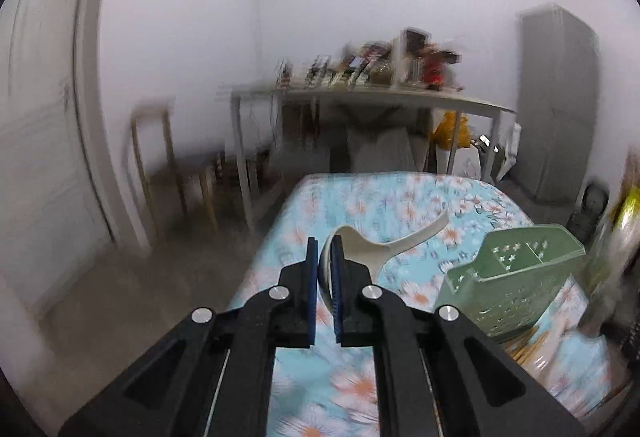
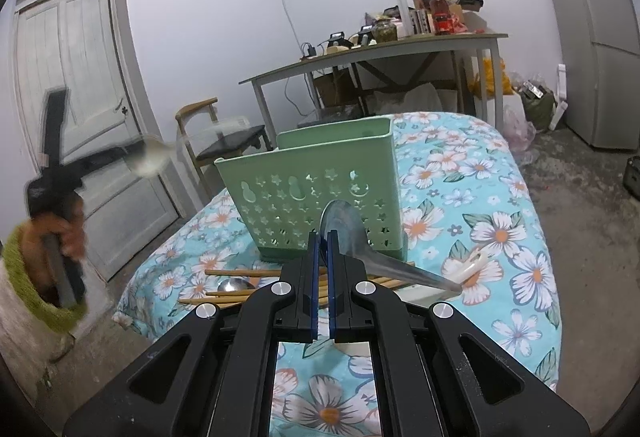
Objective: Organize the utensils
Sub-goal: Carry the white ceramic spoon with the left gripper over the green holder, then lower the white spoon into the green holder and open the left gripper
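Left wrist: left gripper (image 1: 325, 269) clamped on the bowl of a white ceramic soup spoon (image 1: 384, 245), handle sticking out up-right over the floral tablecloth (image 1: 360, 197). Green utensil caddy (image 1: 516, 277) sits to the right.

Right wrist: right gripper (image 2: 323, 257) clenched on a metal spoon (image 2: 360, 237), bowl upright above the jaws in front of the caddy, handle trailing right. Chopsticks (image 2: 240, 273) lie beside the caddy's base.
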Demonstrator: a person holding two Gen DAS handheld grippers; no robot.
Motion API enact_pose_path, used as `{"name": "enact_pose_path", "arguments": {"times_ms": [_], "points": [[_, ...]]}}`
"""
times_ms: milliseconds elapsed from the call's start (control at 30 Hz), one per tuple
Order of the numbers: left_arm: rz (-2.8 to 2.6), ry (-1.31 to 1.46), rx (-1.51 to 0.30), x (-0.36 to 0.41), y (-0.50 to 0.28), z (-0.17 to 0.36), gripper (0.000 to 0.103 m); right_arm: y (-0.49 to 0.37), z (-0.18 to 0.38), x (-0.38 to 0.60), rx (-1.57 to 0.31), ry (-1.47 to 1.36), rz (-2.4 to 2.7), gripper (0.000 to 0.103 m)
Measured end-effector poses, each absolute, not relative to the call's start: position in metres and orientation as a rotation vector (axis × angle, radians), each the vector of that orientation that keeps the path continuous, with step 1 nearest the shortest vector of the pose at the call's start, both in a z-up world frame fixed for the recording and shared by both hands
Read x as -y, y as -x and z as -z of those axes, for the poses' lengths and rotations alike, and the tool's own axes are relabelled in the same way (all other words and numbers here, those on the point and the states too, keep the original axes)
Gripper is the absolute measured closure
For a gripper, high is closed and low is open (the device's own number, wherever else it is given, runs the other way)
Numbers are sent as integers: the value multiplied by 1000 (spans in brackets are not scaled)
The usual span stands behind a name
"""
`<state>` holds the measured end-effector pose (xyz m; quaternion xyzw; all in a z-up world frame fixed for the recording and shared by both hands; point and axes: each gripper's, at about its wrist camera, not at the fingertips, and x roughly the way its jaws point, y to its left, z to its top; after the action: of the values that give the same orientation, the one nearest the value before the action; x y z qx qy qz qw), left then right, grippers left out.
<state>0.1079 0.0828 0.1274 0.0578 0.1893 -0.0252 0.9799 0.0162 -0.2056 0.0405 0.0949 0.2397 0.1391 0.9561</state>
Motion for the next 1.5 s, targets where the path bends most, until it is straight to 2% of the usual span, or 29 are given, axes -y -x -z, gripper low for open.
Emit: {"name": "enact_pose_path", "arguments": {"times_ms": [133,400,800,900,1033,1133,1200,1367,1500], "points": [[56,-445,-281,-55,-84,-145,98,-15,-40,207,-480,-206,-286,101],[124,-908,-267,-14,-86,-125,98,-12,-40,211,-468,-222,-292,101],[231,-1175,-389,28,-126,-112,97,-13,-39,210,-465,-230,-308,101],[272,-1057,-461,31,-144,-121,94,-13,-38,210,-466,-228,-310,101],[382,-711,-552,23,-168,-143,92,-12,-38,211,-466,-228,-309,101],[447,-409,-574,5,-183,-156,83,-12,-37,210,-470,-223,-306,101],[496,-253,-579,-7,-189,-160,82,-11,-38,209,-471,-217,-302,101],[532,13,-555,-32,-193,-159,81,-11,-43,211,-474,-218,-283,101],[519,116,-550,-48,-192,-149,80,-10,-53,217,-471,-232,-277,102]]}}
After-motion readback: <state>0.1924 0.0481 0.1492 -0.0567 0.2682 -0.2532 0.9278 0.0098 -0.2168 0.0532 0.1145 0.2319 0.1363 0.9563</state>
